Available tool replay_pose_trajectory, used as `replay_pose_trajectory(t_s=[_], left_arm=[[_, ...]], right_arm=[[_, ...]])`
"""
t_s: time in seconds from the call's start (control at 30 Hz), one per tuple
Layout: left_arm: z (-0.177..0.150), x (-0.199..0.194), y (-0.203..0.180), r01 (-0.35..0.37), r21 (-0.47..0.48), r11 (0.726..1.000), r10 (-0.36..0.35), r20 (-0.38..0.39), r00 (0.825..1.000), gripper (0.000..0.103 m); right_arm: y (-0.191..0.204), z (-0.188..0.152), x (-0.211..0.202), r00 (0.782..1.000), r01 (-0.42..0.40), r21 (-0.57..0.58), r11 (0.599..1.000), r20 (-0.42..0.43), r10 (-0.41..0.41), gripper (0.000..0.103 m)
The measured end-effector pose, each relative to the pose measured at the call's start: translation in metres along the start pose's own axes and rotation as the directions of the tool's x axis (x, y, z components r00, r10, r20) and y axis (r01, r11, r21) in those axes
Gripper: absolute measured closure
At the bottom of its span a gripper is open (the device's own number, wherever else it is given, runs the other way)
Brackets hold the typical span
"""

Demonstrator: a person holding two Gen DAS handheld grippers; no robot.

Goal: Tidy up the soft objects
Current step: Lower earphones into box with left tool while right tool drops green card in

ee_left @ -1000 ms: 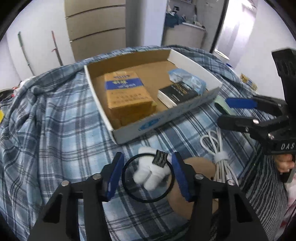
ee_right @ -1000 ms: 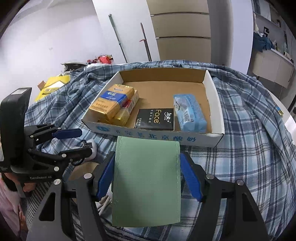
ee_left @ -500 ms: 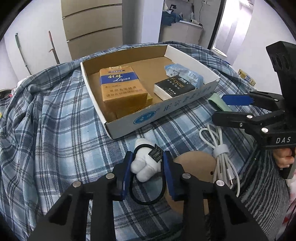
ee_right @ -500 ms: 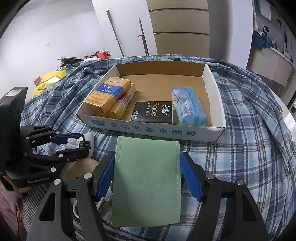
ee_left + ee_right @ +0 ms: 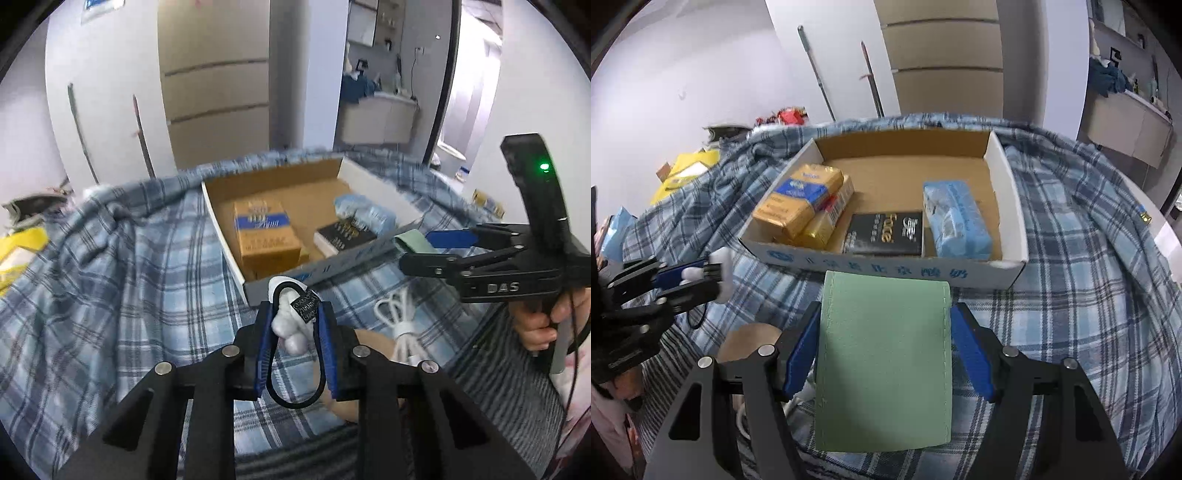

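Now the white plush charm (image 5: pixel 291 325) on its black elastic loop (image 5: pixel 295 391) runs lengthwise along the left claw (image 5: pixel 294 334), tag end outward. Left claw clamped on it, jaws just drawn in. Right claw (image 5: pixel 886 347) grips the green pouch (image 5: pixel 886 365) by its sides, long axis forward.

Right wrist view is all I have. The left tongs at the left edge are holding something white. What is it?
Observer: A small white plush toy, pinched between the blue pads of the left tongs.
Operator: Anything attached to it?
Observer: A black elastic loop with a small black tag; the loop hangs down between the pads.
Operator: What lies beside it?
Observer: A coiled white cable on the plaid cloth, just to the right.
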State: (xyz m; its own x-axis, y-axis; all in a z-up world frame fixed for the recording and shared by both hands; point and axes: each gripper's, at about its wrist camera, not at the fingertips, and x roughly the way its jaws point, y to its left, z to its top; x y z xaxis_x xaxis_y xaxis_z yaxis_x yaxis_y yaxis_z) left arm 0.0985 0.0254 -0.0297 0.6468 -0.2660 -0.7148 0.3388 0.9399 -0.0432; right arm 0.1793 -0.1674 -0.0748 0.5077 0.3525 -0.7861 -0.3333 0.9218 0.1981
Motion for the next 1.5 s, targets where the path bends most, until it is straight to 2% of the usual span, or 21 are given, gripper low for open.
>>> replay_pose_trajectory(t_s=[0.1, 0.2, 0.3, 0.43, 0.5, 0.57, 0.67, 0.73, 0.83, 0.93, 0.97, 1.03, 1.17, 1.27, 1.33, 1.43, 1.5], left_arm=[[0.004, -0.018, -0.01, -0.011, -0.01, 1.0, 0.011, 0.037, 0.999, 0.077], [0.013, -0.029, -0.02, -0.054, -0.056, 0.997, 0.059, 0.091, 0.994, 0.077], [0.028, -0.036, -0.028, -0.039, -0.062, 0.997, 0.047, 0.125, 0.991, 0.077], [0.055, -0.058, -0.039, -0.074, -0.055, 0.996, 0.085, 0.229, 0.97, 0.077], [0.07, -0.066, -0.041, -0.082, -0.064, 0.995, 0.096, 0.27, 0.958, 0.077], [0.086, -0.071, -0.04, -0.09, -0.094, 0.991, 0.114, 0.292, 0.95, 0.077], [0.111, -0.074, -0.037, -0.144, -0.1, 0.985, 0.169, 0.328, 0.929, 0.077], [0.126, -0.074, -0.031, -0.138, -0.125, 0.983, 0.173, 0.343, 0.923, 0.077], [0.143, -0.065, -0.02, -0.112, -0.154, 0.982, 0.159, 0.339, 0.927, 0.077], [0.153, -0.044, -0.008, -0.112, -0.17, 0.979, 0.159, 0.293, 0.943, 0.077], [0.154, -0.035, -0.004, -0.121, -0.173, 0.978, 0.166, 0.278, 0.946, 0.077], [0.153, -0.018, -0.001, -0.124, -0.173, 0.977, 0.166, 0.255, 0.953, 0.077], [0.138, 0.019, 0.009, -0.121, -0.184, 0.975, 0.161, 0.219, 0.962, 0.076], [0.129, 0.042, 0.017, -0.137, -0.178, 0.975, 0.17, 0.186, 0.968, 0.076], [0.121, 0.053, 0.023, -0.122, -0.186, 0.975, 0.154, 0.169, 0.974, 0.076], [0.113, 0.064, 0.028, -0.149, -0.188, 0.971, 0.179, 0.15, 0.972, 0.076], [0.111, 0.069, 0.033, -0.142, -0.206, 0.968, 0.172, 0.136, 0.976, 0.076]], right_arm=[[0.003, 0.002, -0.014, 0.999, 0.017, -0.011, 1.0, 0.047, -0.016, 0.035], [0.006, 0.005, -0.027, 0.996, 0.02, -0.022, 1.0, 0.084, -0.018, 0.035], [0.007, 0.016, -0.037, 0.992, 0.056, -0.024, 0.998, 0.112, -0.053, 0.035], [0.013, 0.037, -0.064, 0.98, 0.095, -0.032, 0.995, 0.179, -0.088, 0.035], [0.016, 0.046, -0.079, 0.97, 0.114, -0.037, 0.993, 0.22, -0.103, 0.035], [0.021, 0.058, -0.098, 0.95, 0.154, -0.039, 0.987, 0.282, -0.137, 0.035], [0.028, 0.079, -0.118, 0.93, 0.146, -0.056, 0.988, 0.349, -0.118, 0.035], [0.032, 0.1, -0.125, 0.912, 0.19, -0.049, 0.981, 0.379, -0.158, 0.035], [0.028, 0.125, -0.13, 0.892, 0.189, 0.007, 0.982, 0.416, -0.175, 0.035], [0.022, 0.14, -0.122, 0.872, 0.204, 0.053, 0.978, 0.444, -0.206, 0.035], [0.019, 0.142, -0.116, 0.871, 0.194, 0.062, 0.979, 0.448, -0.2, 0.035], [0.009, 0.145, -0.1, 0.884, 0.109, 0.055, 0.993, 0.451, -0.122, 0.035], [-0.002, 0.144, -0.059, 0.906, 0.155, 0.053, 0.987, 0.39, -0.163, 0.035], [-0.009, 0.135, -0.028, 0.929, 0.135, 0.059, 0.989, 0.34, -0.147, 0.035], [-0.008, 0.13, -0.005, 0.945, 0.14, 0.053, 0.989, 0.292, -0.15, 0.035], [-0.005, 0.121, 0.027, 0.966, 0.133, 0.04, 0.99, 0.22, -0.138, 0.035], [-0.002, 0.115, 0.042, 0.975, 0.132, 0.028, 0.991, 0.176, -0.135, 0.035]])
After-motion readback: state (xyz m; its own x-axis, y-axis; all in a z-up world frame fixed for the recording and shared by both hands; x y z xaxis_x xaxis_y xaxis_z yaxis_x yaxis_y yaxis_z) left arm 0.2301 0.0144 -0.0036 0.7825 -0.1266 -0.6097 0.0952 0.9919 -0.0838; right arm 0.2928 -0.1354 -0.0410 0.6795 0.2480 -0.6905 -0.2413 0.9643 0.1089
